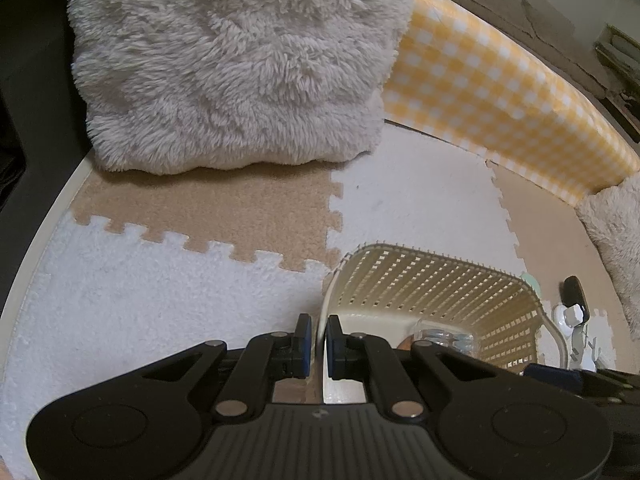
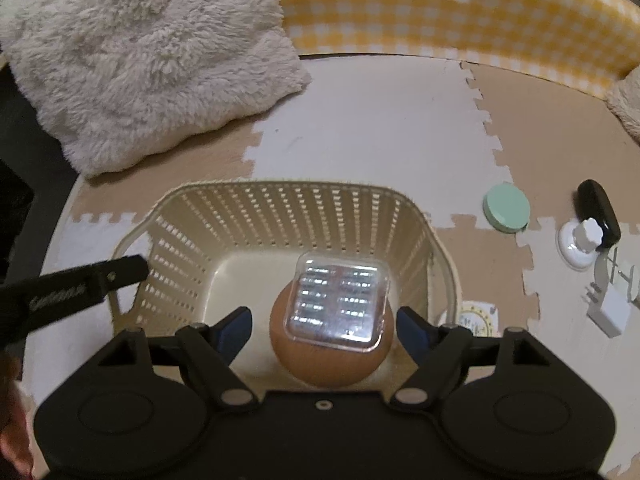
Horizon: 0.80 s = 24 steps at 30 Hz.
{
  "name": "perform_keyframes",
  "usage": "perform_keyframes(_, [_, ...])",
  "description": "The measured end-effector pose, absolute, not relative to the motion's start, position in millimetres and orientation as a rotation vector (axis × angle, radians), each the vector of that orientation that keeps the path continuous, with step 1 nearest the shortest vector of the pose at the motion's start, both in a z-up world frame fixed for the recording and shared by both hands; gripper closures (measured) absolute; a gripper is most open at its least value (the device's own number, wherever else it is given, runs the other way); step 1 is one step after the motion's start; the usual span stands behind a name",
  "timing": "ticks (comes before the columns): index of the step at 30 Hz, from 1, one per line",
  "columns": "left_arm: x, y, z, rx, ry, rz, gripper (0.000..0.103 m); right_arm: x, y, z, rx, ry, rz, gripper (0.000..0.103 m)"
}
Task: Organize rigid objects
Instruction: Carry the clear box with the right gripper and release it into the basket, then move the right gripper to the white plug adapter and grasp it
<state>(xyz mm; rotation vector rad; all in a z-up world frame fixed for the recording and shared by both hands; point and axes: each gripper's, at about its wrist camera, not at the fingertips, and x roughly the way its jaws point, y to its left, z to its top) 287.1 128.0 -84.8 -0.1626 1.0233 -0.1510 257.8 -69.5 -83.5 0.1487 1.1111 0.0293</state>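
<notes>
Left gripper clamped on the basket rim, right gripper spread wide above it, clear case lying on a brown ball inside, ball half hidden.

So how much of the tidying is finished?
Two things sit in the basket: a brown round object with a clear plastic case on top. The left gripper pinches the basket rim; the right gripper is open above them. The green disc, black item and white charger remain outside.
</notes>
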Motion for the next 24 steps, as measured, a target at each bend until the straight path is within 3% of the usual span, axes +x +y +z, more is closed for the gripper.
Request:
perform_keyframes(9, [286,123,-85,-0.133,1.024,-0.155,0.095,229,-83,-46,0.152,1.022,0.131,0.012])
perform_keyframes(12, [286,122,-85,-0.125,1.024,-0.153,0.095,220,-94,-33,0.144,0.989,0.150,0.004])
perform_keyframes(24, [288,119,-87,-0.094,1.030,-0.150,0.095,193,-159,-4,0.034,0.849,0.134,0.000])
